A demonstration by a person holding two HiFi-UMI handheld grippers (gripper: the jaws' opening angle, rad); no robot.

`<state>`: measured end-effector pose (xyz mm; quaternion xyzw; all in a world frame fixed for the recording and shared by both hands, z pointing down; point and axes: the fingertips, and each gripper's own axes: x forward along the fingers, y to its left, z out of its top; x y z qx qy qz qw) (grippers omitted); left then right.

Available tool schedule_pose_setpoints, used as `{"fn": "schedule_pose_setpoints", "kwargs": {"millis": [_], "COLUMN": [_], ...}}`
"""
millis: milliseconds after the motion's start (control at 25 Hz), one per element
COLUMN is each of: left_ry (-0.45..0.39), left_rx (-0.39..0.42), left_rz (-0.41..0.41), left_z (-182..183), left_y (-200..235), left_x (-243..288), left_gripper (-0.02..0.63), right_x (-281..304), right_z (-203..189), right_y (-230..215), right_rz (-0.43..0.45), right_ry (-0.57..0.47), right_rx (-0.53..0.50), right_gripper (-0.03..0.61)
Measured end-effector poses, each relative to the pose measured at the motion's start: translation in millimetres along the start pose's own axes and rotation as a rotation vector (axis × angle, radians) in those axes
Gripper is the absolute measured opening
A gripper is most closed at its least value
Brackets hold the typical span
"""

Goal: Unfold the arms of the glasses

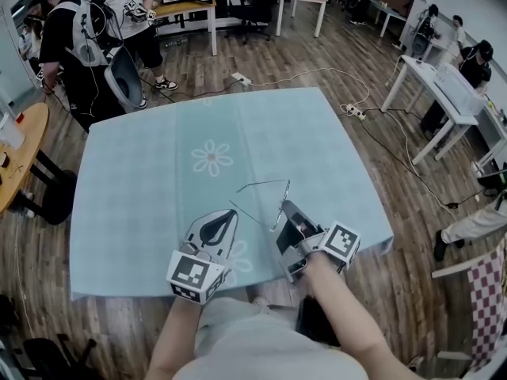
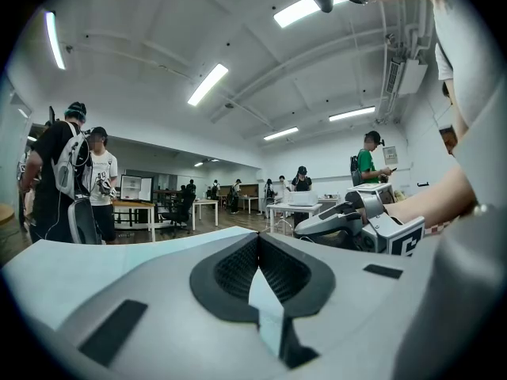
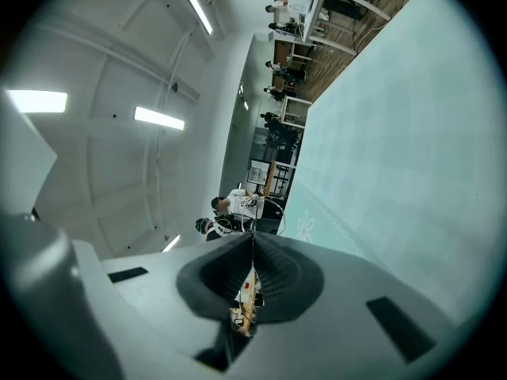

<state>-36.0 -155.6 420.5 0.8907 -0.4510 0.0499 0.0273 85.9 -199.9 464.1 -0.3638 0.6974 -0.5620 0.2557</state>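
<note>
Jaws on both grippers are sitting together in the head view, black pads meeting at the tips. The left gripper (image 1: 230, 215) is lying low on the table (image 1: 135, 172), just beside the glasses (image 1: 265, 184) but apart from them. The right gripper (image 1: 286, 207) is reaching in from the right, its tip showing right at the front of the wire frame; I cannot tell whether it is touching. The glasses are lying near the table's front edge, between the two tips. Two thin lines are running leftward from the front piece, spread well apart. They seem to be the arms, both swung out.

From the left gripper view, the jaws are pressing shut on each other with nothing between them. Only cloth is showing ahead, with the right gripper off to the side. The glasses are not appearing here.

From the right gripper view, which is rolled onto its side, the jaws are likewise closing on each other. No wire is showing at or beyond the tips, and the cloth is running away to the right.

Judging by this, the unfolding is looking finished or nearly so. What may be remaining is making sure each arm is fully out, though the wire is too fine to confirm.
</note>
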Motion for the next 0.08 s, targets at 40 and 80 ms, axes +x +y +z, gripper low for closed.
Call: {"fn": "schedule_pose_setpoints", "kwargs": {"millis": [40, 80], "left_ry": [0.000, 0.001], "left_rx": [0.001, 0.002], "left_rz": [-0.001, -0.002], "left_z": [0.6, 1.2], "left_y": [-0.8, -1.5], "left_x": [0.0, 0.0], "left_gripper": [0.009, 0.009], "right_x": [-0.3, -0.5], "right_z": [0.1, 0.3], "right_y": [-0.2, -0.3], "right_rz": [0.000, -0.001], "right_ry": [0.001, 0.001], "right_rx": [0.001, 0.001], "right_gripper": [0.011, 0.011]}}
